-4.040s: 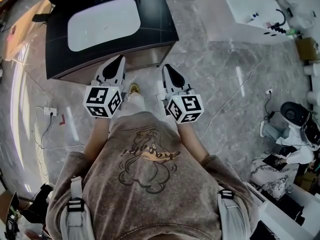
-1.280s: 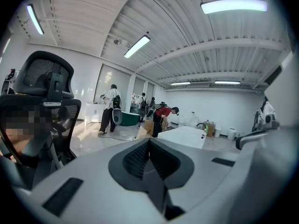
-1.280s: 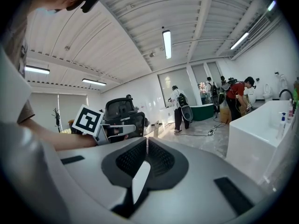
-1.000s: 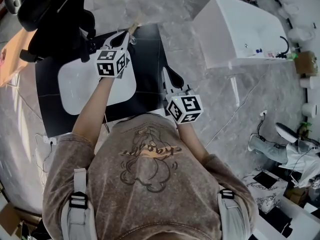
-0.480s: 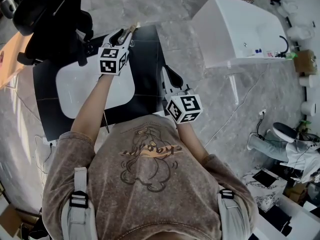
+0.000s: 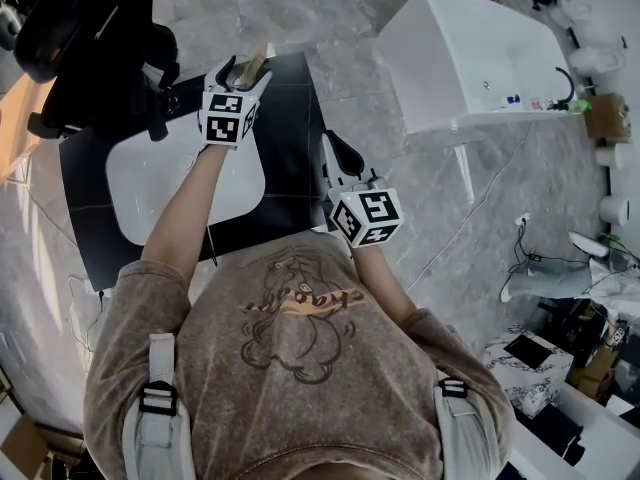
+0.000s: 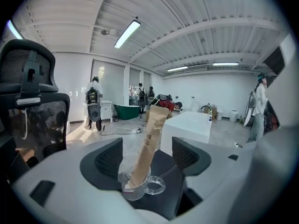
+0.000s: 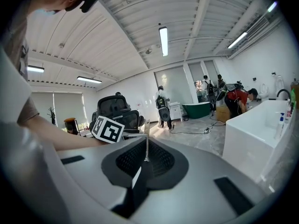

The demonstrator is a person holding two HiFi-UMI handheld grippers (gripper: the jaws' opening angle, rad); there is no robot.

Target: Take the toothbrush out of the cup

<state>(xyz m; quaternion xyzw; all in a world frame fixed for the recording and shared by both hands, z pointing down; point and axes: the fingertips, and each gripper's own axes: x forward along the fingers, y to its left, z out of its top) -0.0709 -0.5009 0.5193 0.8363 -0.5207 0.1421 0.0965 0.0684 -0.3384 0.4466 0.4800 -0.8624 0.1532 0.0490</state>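
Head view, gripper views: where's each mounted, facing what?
Head view: on the head, steeply down on the black counter; torso, arms, left gripper, right gripper.
Left gripper view: on that gripper, faces the toothbrush in the cup between its opening jaws.
Right gripper view: on that gripper, faces the left forearm over shut jaws.
Shared: the toothbrush, in head and left gripper views.

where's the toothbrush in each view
Head view: toothbrush upper left, at the left tool's tip, its jaws opening around it.
Left gripper view: centre, leaning in the clear cup.
Right gripper view: cannot make it out.
Shared landmark: the white bathtub.
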